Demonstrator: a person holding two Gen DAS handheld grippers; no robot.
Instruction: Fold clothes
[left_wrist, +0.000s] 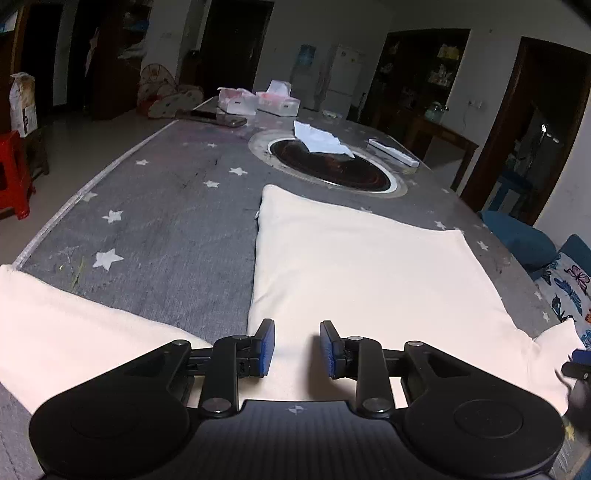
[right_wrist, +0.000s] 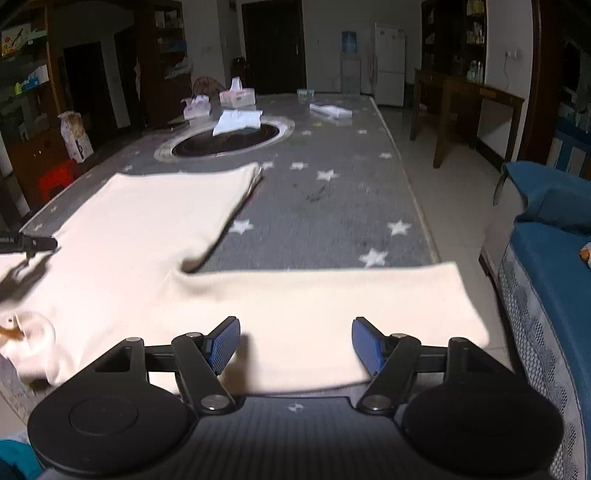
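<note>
Two sets of fingers stand parted over your cream garment: the left gripper narrow, the right gripper wide, neither pinching cloth. The garment lies flat on the grey starred tabletop, sleeves spread outward.

The left gripper is seen at the bottom centre of its own view, tilted downward, its blue pads parted with nothing clamped between them. The right gripper is likewise angled down, its jaws spread wider and empty.
</note>
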